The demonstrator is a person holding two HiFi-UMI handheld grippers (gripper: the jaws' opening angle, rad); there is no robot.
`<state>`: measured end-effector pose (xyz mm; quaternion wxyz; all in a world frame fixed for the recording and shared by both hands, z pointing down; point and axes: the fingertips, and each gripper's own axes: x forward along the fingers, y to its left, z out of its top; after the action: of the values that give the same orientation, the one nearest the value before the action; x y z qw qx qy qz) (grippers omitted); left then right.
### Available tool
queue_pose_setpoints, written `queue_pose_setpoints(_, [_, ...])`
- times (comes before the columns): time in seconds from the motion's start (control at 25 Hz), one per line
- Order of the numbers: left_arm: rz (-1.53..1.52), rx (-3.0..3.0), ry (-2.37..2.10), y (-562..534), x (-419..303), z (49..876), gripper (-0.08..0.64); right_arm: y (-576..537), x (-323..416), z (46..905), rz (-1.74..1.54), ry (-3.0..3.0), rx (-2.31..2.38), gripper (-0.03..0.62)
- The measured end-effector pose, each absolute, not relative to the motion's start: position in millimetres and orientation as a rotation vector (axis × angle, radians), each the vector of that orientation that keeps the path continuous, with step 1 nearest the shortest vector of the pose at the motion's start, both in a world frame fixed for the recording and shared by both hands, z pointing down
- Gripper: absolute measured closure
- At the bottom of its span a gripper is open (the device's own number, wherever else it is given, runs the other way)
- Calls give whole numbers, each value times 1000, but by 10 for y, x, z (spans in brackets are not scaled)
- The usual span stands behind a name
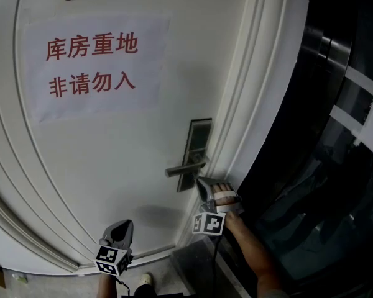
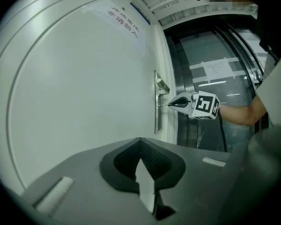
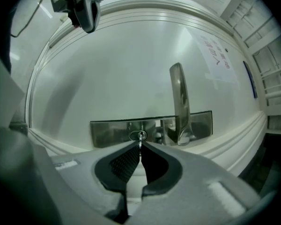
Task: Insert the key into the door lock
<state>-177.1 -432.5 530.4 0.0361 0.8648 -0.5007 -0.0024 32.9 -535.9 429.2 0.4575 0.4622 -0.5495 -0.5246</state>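
Low at the left, the left gripper point(image 1: 119, 228) hangs with jaws together and empty, likely parked clear of the work. Further right, the right gripper point(image 1: 205, 184) pinches the key point(image 3: 140, 140) level, tip at the keyhole point(image 3: 137, 135) under the lever handle point(image 1: 183, 168); the door frame point(image 1: 255, 117) crowds its right side.
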Motion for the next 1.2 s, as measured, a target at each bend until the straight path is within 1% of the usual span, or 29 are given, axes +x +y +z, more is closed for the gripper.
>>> queue_pose_setpoints(0.32, [-13, 2633, -1569, -4355, -1872, 5323, 557, -5432, 295, 4278, -1296, -1353, 1139, 581])
queue_pose_setpoints(1.2, [-11, 2628, -1566, -4403, -1860, 5335, 557, -5561, 252, 4275, -1279, -1360, 1157, 581])
